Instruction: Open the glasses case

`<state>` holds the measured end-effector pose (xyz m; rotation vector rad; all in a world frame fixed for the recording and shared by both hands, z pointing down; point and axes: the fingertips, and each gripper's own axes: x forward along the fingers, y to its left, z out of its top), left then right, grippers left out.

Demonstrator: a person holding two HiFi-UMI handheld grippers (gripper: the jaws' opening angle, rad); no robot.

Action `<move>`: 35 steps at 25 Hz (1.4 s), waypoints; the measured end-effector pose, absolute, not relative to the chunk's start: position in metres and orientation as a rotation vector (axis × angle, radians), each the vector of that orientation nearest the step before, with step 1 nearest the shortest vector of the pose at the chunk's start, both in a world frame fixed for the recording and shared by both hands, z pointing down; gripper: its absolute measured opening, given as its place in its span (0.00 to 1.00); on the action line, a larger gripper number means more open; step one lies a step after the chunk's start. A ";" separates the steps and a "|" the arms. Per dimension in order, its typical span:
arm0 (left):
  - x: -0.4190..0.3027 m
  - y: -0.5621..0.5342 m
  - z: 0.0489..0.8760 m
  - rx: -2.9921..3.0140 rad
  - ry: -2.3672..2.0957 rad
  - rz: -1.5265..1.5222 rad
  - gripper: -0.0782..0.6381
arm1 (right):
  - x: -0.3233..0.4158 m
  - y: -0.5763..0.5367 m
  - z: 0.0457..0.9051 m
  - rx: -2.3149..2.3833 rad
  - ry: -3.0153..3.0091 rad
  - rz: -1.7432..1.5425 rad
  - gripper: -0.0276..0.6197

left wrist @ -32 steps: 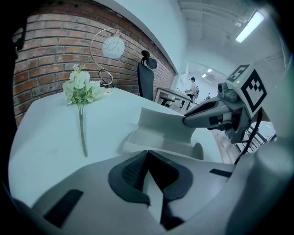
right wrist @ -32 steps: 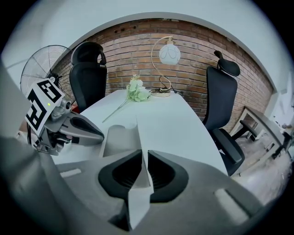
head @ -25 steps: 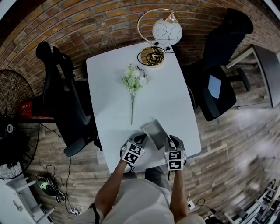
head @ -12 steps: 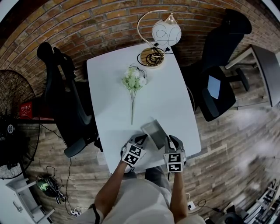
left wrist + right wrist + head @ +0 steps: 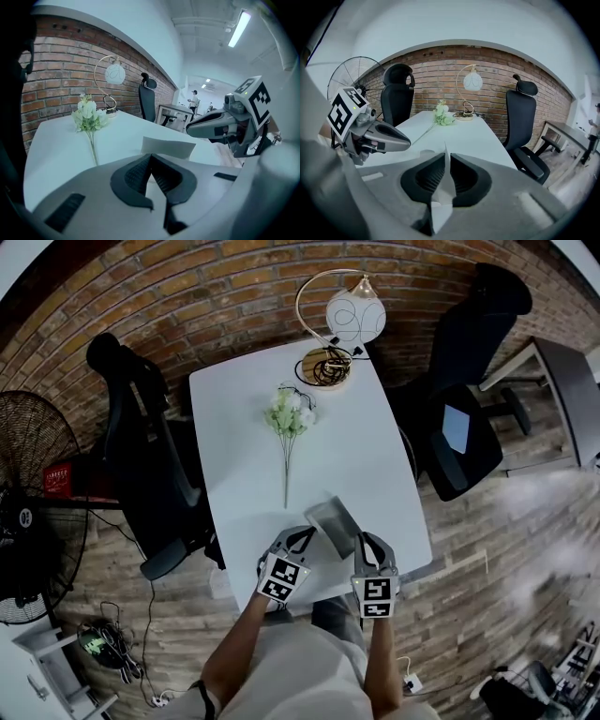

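The glasses case (image 5: pixel 334 521), a flat grey one, hung over the near edge of the white table (image 5: pixel 244 474), tilted up between the two grippers.

In the head view, a standing fan (image 5: pixel 33 484) was at the far left, well away from the table. A black office chair (image 5: pixel 141 456) was pushed close against the table's left edge. The tabletop was bare from there to a sprig of white flowers (image 5: pixel 289 413) near the middle, its stem pointing toward the case. A globe lamp (image 5: pixel 352 315) stood at the far edge, and a second black chair (image 5: pixel 469 390) sat just off the right edge.

The person's arms covered the table's near rim below the case. In the left gripper view only one grey panel of the case (image 5: pixel 168 147) showed beyond the pads. In the right gripper view it appeared edge-on, as a thin pale sheet (image 5: pixel 442 206).

The left gripper (image 5: pixel 300 540) had its jaws drawn together at the tips, nipping the case's lower edge. The right gripper (image 5: pixel 364 542) had its jaws nearly together, with the thin sheet clamped between the ribbed pads (image 5: pixel 429 176).
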<state>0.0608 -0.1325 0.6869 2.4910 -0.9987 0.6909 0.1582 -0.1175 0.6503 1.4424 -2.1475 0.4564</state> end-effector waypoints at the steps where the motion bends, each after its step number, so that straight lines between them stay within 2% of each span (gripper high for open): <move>1: 0.060 -0.133 0.681 2.505 -1.007 0.673 0.12 | 0.158 -0.116 0.647 1.456 -2.153 0.451 0.10; 18: 0.060 -0.132 0.582 2.689 -1.069 0.398 0.12 | 0.154 -0.098 0.578 1.683 -2.213 0.313 0.05; 35: 0.057 -0.130 0.575 2.708 -1.050 0.388 0.12 | 0.155 -0.095 0.567 1.718 -2.187 0.293 0.05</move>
